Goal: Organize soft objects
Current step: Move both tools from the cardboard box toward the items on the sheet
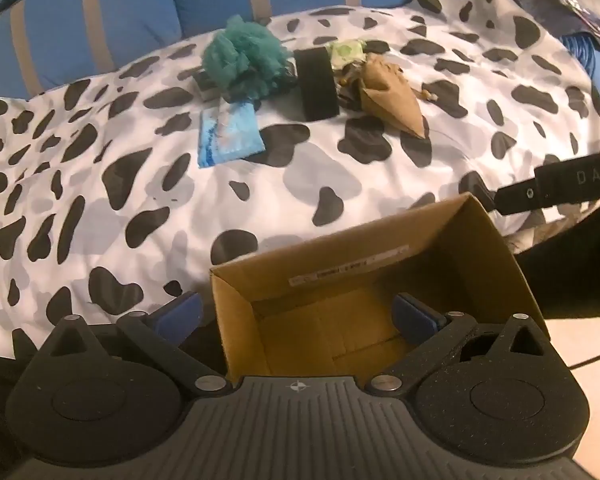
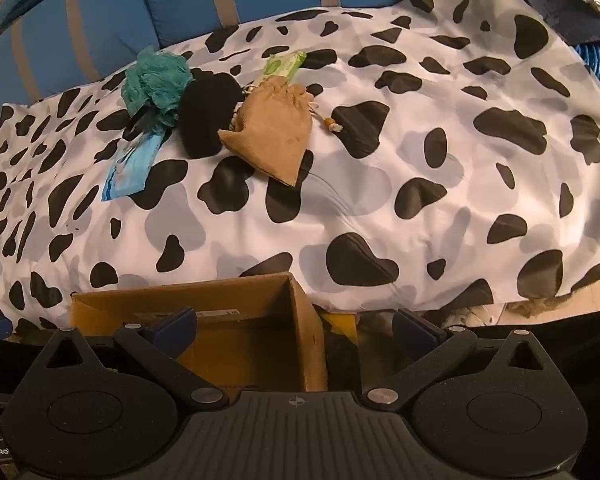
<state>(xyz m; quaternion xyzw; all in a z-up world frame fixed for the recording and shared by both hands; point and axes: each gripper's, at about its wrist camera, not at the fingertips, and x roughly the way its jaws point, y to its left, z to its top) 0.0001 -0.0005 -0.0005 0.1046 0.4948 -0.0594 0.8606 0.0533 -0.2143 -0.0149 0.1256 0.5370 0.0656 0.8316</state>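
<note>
The left gripper [image 1: 296, 316] has its blue-padded fingers [image 1: 180, 314] spread wide and empty, poised above the open brown cardboard box [image 1: 236, 304], whose inside looks bare. The right gripper [image 2: 296, 326] is likewise spread with nothing between its fingers [image 2: 174, 324], hanging over the box's right wall [image 2: 300, 320] and the near edge of the bed.

Beyond the box, on the cow-print bedcover [image 1: 260, 184], the soft things lie in a loose cluster well apart from both grippers: a teal mesh bath pouf [image 1: 240, 58], a blue-and-white flat packet [image 1: 228, 134] just in front of it, a black foam block [image 1: 316, 84], a tan drawstring cloth pouch [image 2: 274, 128] and a green-and-white packet [image 2: 286, 65] behind.

All of these should be light and yielding. The pouf will compress a lot, so a deep pinch through its middle seems best. The pouch is probably limp; take its gathered neck. The foam block suits a squeeze across its narrow sides. The flat packet may be slippery and should be gripped by an edge.
</note>
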